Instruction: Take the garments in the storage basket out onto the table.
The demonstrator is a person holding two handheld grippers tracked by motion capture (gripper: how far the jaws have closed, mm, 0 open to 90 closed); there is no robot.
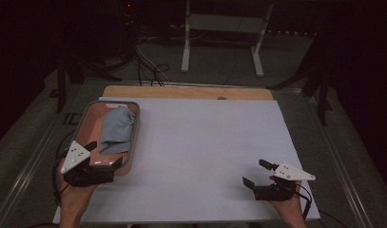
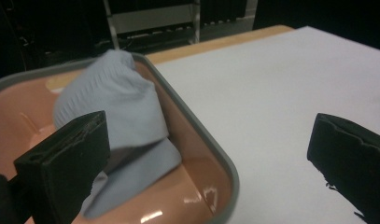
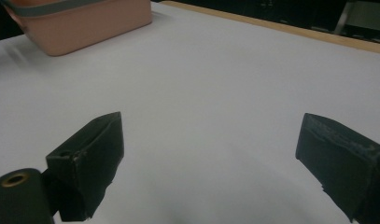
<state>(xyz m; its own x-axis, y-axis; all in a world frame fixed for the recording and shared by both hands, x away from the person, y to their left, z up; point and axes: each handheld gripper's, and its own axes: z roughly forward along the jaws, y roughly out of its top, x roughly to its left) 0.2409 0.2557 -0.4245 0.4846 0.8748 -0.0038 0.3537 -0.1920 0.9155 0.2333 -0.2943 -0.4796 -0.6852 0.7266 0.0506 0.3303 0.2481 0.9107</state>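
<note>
white sheeting covers the counter (image 1: 196,156). pink tub (image 1: 89,114) with a grey rim sits at its left edge, a grey cloth (image 1: 117,130) bunched inside. left claw (image 1: 105,154) hangs released over the tub's near corner; right claw (image 1: 256,173), released too, rests well apart.

High view looks down the dim table; both gripper views, low and close, share the pink bin (image 1: 89,113) (image 2: 227,175) (image 3: 85,23).

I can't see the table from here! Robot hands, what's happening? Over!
Left gripper open over the near end of the pink tray. Grey cloth lies in the tray, not gripped. Right gripper open, holding nothing, over the white mat. Nothing blocking.
</note>
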